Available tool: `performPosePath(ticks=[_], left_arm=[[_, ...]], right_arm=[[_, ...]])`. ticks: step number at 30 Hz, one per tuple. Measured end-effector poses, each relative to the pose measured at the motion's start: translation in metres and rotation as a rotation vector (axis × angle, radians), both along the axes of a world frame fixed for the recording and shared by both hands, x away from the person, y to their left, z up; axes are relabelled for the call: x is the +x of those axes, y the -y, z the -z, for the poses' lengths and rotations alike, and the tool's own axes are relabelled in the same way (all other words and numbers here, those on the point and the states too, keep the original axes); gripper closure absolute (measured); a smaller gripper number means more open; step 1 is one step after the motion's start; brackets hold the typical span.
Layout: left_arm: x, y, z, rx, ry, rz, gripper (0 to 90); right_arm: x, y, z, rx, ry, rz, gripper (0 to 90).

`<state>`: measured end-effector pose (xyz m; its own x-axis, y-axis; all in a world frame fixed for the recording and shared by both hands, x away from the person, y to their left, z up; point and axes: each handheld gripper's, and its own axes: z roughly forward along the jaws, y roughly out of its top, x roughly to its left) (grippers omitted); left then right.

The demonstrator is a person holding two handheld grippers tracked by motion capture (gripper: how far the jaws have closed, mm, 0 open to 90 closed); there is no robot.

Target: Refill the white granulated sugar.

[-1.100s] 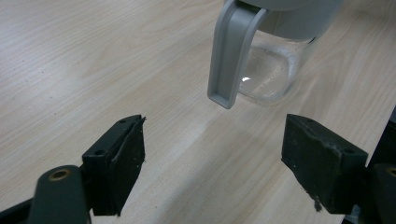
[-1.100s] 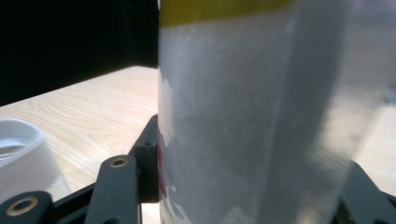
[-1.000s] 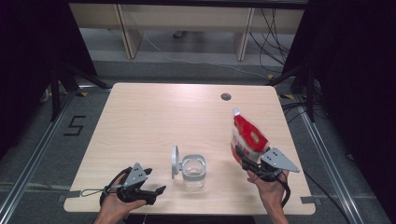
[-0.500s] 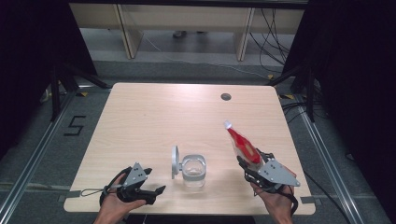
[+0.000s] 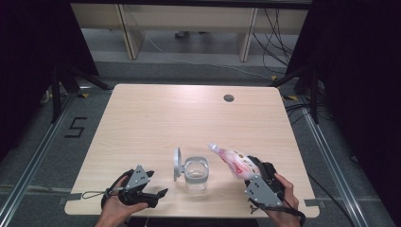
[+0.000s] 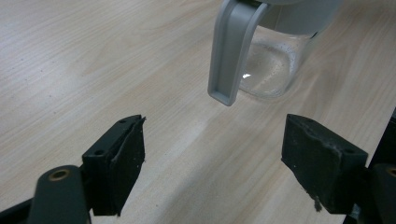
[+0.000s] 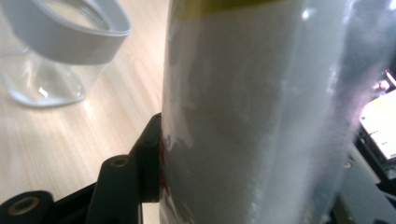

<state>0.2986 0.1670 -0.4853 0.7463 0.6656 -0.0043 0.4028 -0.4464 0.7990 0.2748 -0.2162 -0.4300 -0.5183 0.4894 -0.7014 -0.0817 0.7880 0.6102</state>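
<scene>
1. Tilting a red-and-white pouch point(image 5: 234, 163) toward the open glass jar point(image 5: 195, 171), the right claw point(image 5: 250, 171) pinches the pouch by its body just right of the jar in the high view; its white spout end points at the jar's rim, apparently to pour the contents in. The left claw point(image 5: 158, 194) rests low on the surface point(image 5: 156, 118), near the jar's left side, spread and holding nothing, likely waiting to steady the jar. The jar's grey lid point(image 5: 177, 164) stands on edge, hinged open at the jar's left so the mouth is free.

2. In the left gripper view, the two black pads point(image 6: 126, 165) stand wide apart with only bare wood between them; the jar point(image 6: 273, 60) sits ahead of them, its grey lid point(image 6: 231, 49) hanging down toward the camera.

3. In the right gripper view, the pouch point(image 7: 261, 121) rises close to the lens, white powder pressed against its clear film, a pad point(image 7: 152, 158) squeezing its left flank. The jar point(image 7: 56, 51), grey-rimmed and apparently empty, lies to the pouch's upper left, still apart from it.
</scene>
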Motion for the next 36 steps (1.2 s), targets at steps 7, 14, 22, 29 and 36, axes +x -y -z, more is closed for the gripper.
performPosePath(ticks=[7,14,22,29,36], left_arm=[[0.000,0.001,0.001,0.001,0.002,-0.003,21.1],[0.001,0.001,0.001,0.007,-0.007,0.003,21.1],[0.002,-0.001,0.000,0.022,0.011,0.017,21.1],[0.002,0.000,0.002,0.013,0.014,0.007,21.1],[0.001,0.001,0.002,0.005,0.007,0.002,21.1]], right_arm=[[-0.006,-0.010,0.002,-0.134,0.049,0.005,47.2],[-0.009,-0.021,0.001,-0.413,0.190,-0.015,47.4],[-0.014,-0.027,0.003,-0.483,0.226,0.004,47.6],[-0.012,-0.031,0.003,-0.626,0.263,-0.031,47.8],[-0.016,-0.040,0.006,-0.759,0.332,-0.060,48.0]])
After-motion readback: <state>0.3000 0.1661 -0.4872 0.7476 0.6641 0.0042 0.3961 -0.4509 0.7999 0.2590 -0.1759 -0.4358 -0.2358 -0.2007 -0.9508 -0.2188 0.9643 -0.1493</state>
